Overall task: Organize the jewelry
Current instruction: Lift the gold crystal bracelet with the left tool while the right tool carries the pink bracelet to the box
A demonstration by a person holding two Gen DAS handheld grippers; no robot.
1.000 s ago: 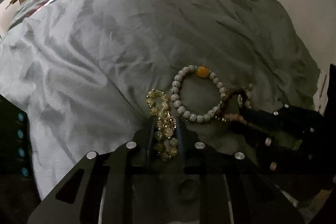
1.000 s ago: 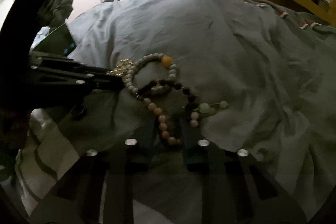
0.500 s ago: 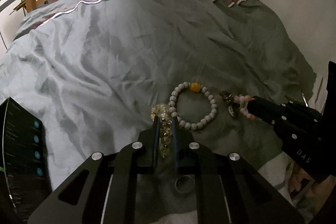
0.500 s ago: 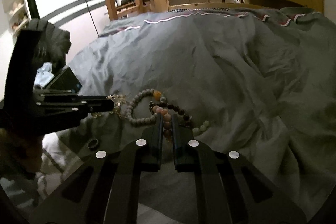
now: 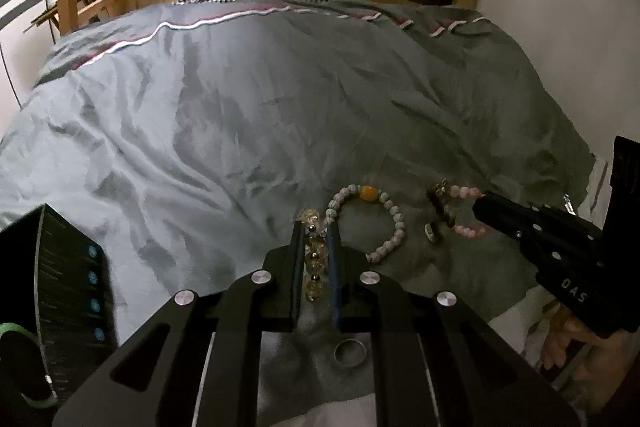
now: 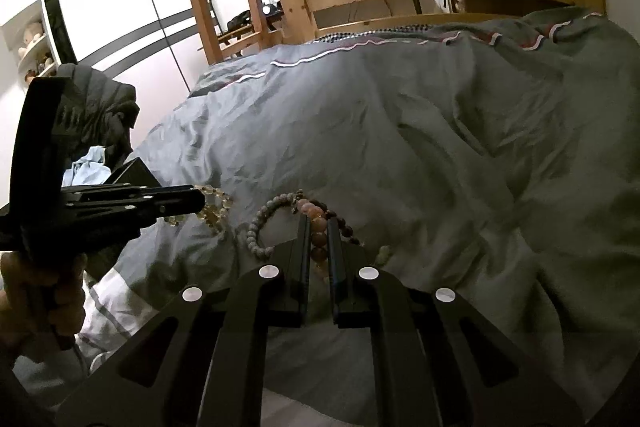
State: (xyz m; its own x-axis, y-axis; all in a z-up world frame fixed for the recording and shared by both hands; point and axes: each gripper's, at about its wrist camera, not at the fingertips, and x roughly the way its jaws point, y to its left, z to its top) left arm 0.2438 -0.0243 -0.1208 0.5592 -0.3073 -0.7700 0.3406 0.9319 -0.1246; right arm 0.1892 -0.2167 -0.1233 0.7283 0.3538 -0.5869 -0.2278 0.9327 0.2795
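Look at the left wrist view: the only lettering you can read is "DAS", in pale capitals on the black body of your right gripper (image 5: 480,205), well back from its tips, toward your hand (image 5: 568,351). To the left of your left gripper (image 5: 316,231), the dark box (image 5: 68,291) carries rows of fine print beside round teal marks, but that print is too small to read. In the right wrist view, you get nothing legible.
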